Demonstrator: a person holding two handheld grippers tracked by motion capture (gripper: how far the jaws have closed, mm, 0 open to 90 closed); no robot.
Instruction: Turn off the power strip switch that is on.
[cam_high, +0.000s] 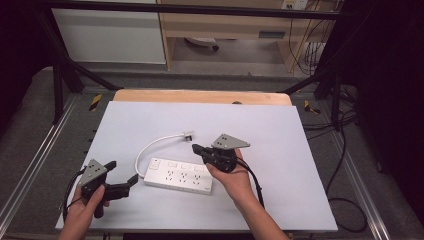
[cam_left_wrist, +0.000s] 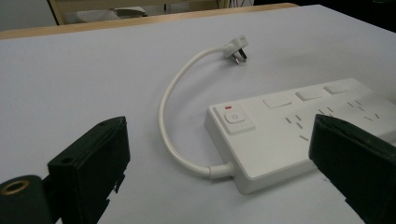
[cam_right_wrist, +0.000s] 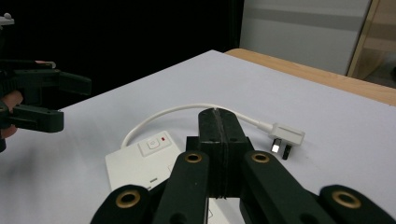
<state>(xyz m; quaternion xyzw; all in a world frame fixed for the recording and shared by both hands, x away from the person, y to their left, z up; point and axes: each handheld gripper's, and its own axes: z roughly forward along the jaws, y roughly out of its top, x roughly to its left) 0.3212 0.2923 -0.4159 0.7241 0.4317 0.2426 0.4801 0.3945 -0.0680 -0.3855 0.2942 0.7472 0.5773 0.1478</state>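
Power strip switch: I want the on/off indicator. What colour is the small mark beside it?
Red, beside the white switch; clearest in the left gripper view.

The left gripper (cam_left_wrist: 219, 163) shows its two black jaws standing wide apart, nothing between the pads. Beyond them a white plastic power strip (cam_left_wrist: 299, 130) lies flat on the pale grey table surface (cam_left_wrist: 84, 74), its square switch (cam_left_wrist: 235, 117) nearest. Its short white cable (cam_left_wrist: 170, 93) curves away to a white plug (cam_left_wrist: 236, 50) lying farther off.
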